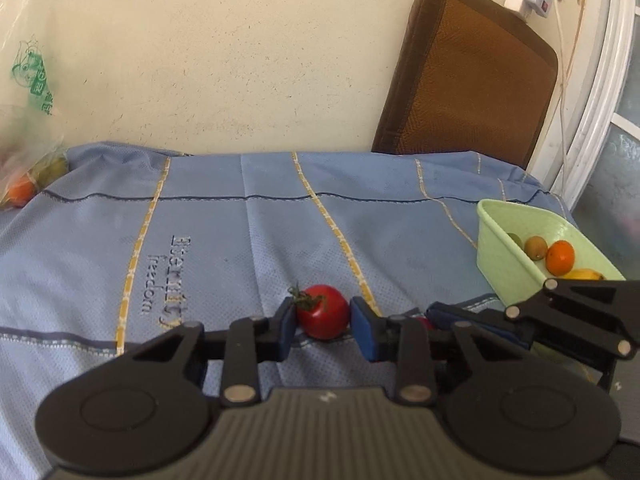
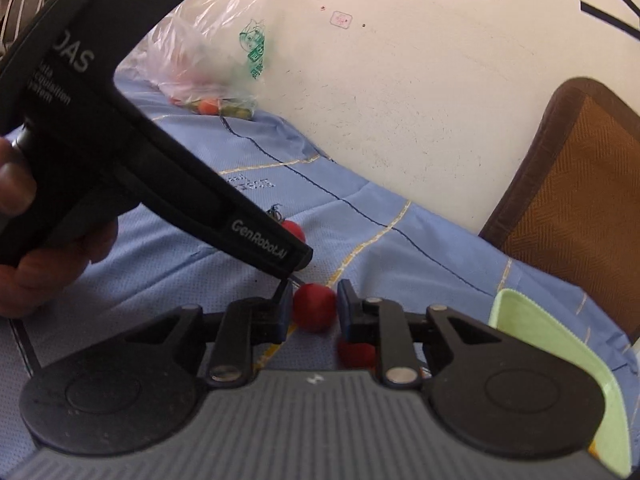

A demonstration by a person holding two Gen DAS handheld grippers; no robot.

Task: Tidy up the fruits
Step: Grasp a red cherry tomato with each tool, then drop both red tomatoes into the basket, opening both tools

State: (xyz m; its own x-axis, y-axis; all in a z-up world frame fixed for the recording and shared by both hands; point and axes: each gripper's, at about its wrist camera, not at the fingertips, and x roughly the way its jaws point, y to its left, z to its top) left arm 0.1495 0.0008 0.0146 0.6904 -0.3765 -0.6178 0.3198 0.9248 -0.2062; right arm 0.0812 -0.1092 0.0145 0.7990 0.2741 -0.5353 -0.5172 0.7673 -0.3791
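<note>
A red tomato (image 1: 323,312) with a green stem lies on the blue cloth (image 1: 224,240) between the pads of my left gripper (image 1: 323,322); the pads stand close on both sides of it. My right gripper (image 2: 314,310) has a small red fruit (image 2: 314,307) between its pads, low over the cloth; another red fruit (image 2: 356,354) lies just under its right finger. The right gripper (image 1: 472,320) also shows beside the left one. A light green basket (image 1: 504,256) at the right holds an orange (image 1: 560,257), a kiwi (image 1: 535,247) and a banana (image 1: 586,275).
A clear plastic bag (image 2: 208,60) with more fruit lies at the cloth's far left by the wall. A brown mat (image 1: 468,80) leans against the wall behind the table. The left gripper's body (image 2: 120,128) crosses the right wrist view. The basket's rim (image 2: 560,340) sits right of the right gripper.
</note>
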